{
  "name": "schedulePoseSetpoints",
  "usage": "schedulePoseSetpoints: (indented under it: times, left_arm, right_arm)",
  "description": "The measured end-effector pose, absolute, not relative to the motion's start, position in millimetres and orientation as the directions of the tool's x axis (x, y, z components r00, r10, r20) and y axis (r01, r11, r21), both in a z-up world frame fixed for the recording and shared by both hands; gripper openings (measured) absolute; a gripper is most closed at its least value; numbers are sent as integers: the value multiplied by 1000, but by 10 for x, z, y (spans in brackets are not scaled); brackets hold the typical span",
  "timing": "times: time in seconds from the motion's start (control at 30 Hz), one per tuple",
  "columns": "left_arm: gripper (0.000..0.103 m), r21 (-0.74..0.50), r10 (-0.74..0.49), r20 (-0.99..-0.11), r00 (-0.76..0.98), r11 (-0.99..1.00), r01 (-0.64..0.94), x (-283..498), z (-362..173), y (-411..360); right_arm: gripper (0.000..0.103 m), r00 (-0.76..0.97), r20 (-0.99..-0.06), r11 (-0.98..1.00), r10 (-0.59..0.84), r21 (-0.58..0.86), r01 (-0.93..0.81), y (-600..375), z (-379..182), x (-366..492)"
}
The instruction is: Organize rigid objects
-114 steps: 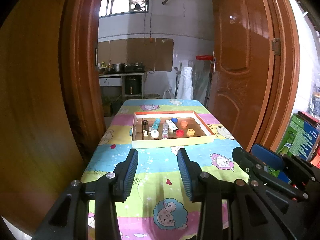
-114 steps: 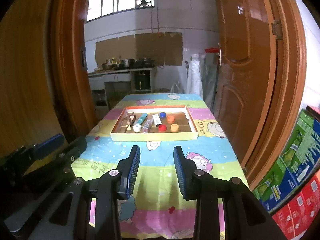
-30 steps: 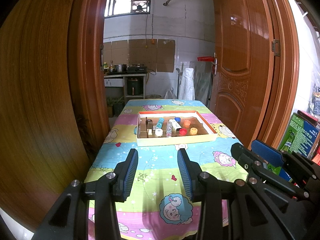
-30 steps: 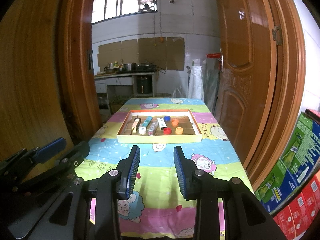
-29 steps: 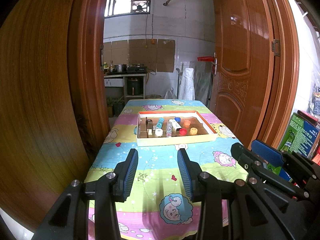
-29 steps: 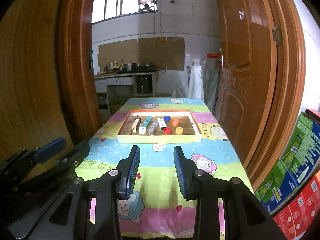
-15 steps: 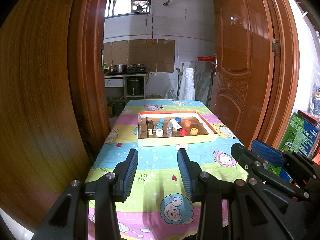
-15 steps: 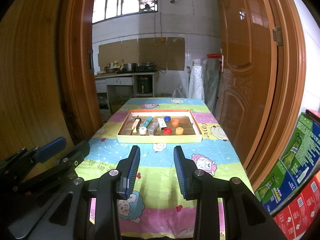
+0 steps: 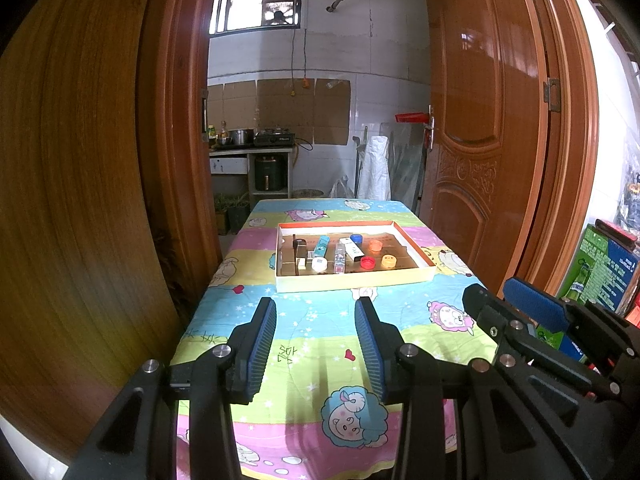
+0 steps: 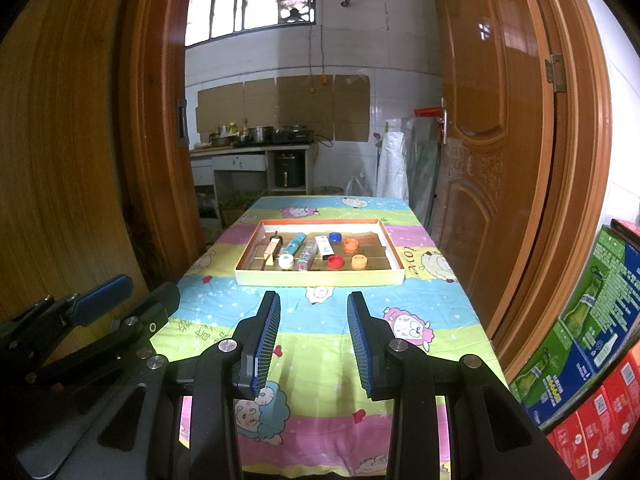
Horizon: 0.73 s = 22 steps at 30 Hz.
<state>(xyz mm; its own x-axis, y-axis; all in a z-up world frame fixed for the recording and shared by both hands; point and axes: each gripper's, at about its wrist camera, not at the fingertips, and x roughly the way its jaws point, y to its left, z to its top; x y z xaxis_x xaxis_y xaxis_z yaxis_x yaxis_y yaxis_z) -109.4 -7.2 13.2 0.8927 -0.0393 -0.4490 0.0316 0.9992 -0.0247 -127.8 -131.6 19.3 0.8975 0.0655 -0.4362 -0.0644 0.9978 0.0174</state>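
Both hand-held grippers, left [image 9: 315,312] and right [image 10: 313,306], are hanging wide open and empty. The tray [image 10: 320,278] of small rigid objects is sitting mid-frame on the worktop [image 10: 320,344], well apart; approaching level and centred seems best.

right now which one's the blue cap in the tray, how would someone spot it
On the cartoon tablecloth sits a shallow tray with an orange inner rim. Four round caps cluster right of centre; the blue cap is the far-left one, the only blue among orange, red and yellow.
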Motion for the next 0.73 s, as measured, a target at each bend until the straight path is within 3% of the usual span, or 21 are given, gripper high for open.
schedulePoseSetpoints:
  times: [0.73]
  left_arm:
    - [41, -26, -35, -448, 893, 999, 26, -1106, 103, -10]
  right_arm:
    - [36, 897, -436, 998, 65, 18, -64, -1275, 202, -1276]
